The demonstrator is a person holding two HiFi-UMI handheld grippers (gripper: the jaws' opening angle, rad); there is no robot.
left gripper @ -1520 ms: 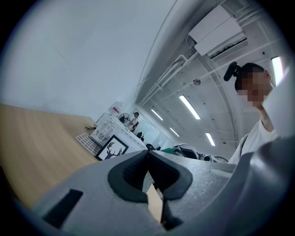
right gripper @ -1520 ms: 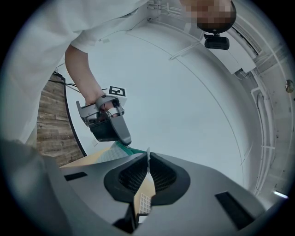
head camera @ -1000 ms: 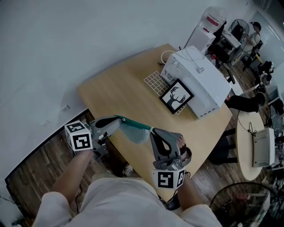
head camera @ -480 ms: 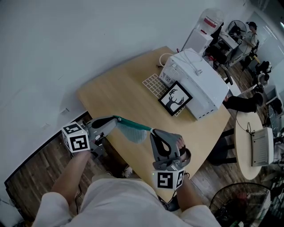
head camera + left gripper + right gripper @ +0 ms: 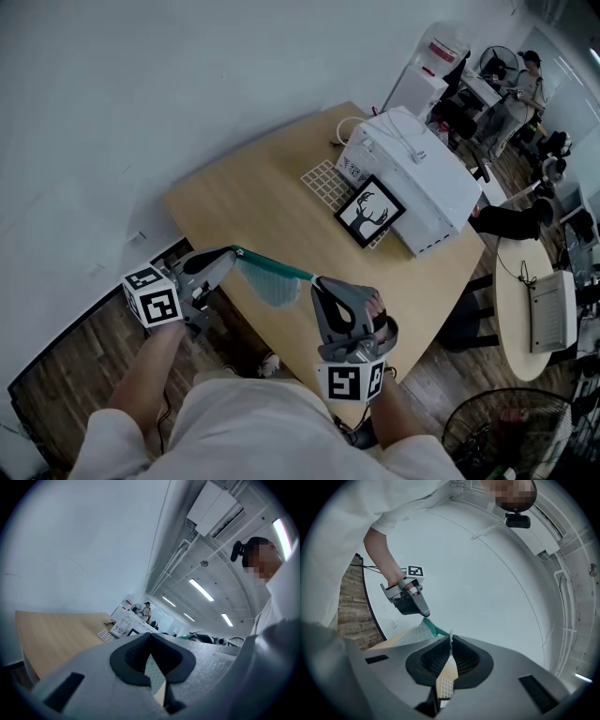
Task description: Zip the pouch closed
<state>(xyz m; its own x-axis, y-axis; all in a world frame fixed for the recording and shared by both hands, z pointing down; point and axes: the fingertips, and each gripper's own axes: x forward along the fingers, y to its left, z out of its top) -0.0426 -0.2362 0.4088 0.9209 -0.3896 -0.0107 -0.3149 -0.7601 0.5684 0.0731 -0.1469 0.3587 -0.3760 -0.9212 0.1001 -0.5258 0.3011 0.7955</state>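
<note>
**A:** Where's the pouch?

**B:** The mesh pouch hangs in the air over the desk's near left corner, strung between the two grippers. Its green top edge runs taut from one to the other, and the body sags below that.

**A:** And the grips?

**B:** The left gripper has its jaws pressed together on the left end of that edge, with mesh showing between its pads. The right gripper is clamped on the other end, with a thin pale tab nipped at its tips.

**A:** Which step is this?

**B:** The zip pull itself, I'd say. One gripper anchors the pouch and the other draws the slider. Which one has the slider is too small to make out, and so is how far the zip has closed.

**A:** What does the next move need?

**B:** Keep the edge taut and pull straight along the zip line without twisting. Otherwise the mesh could snag or the tab could slip free.

**A:** Anything else nearby?

**B:** Toward the desk's far right corner there's a white box. A framed deer picture leans on it, and a white grid panel lies beside it. All three are well apart from the pouch.
</note>
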